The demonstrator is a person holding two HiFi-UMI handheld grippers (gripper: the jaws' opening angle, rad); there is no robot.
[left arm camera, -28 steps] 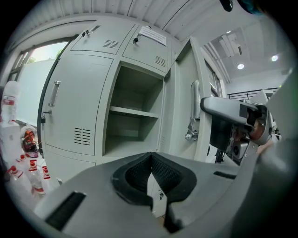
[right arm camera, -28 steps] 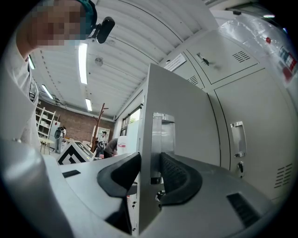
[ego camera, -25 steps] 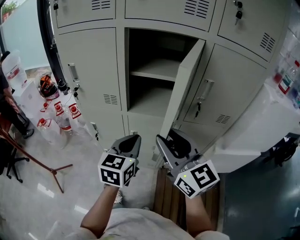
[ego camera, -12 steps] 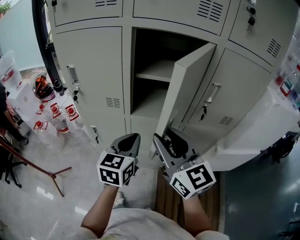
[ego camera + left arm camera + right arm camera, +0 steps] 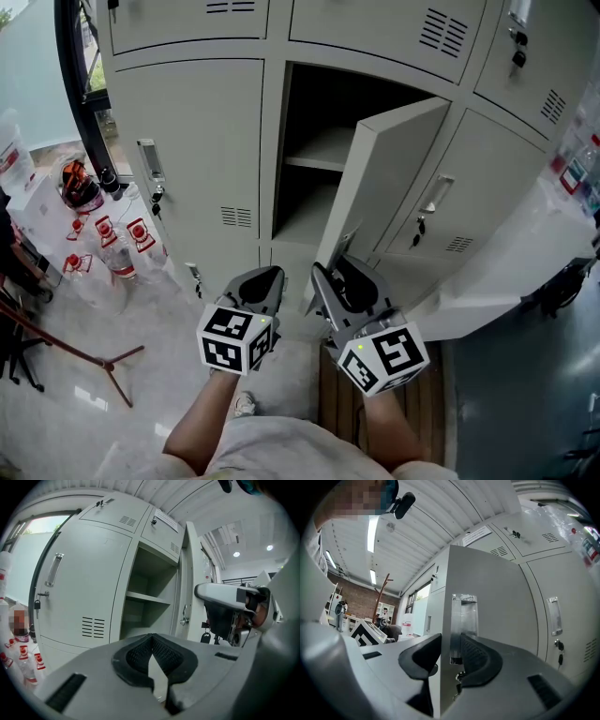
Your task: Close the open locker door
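clamping locker door [image 5: 487,597] edge, right tool [image 5: 450,639] has just been closing; left tool [image 5: 151,637] closed, empty.

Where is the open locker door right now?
Head view, centre right: the open locker door stands ajar between the shelved compartment and the closed locker on its right.

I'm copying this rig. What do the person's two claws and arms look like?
The left claw and right claw are pale grey shells with black ribbed pads, each carrying a white cube with black square markers. Bare forearms, light top; no cables show. The right claw's jaws have just been closing, the locker door between them.
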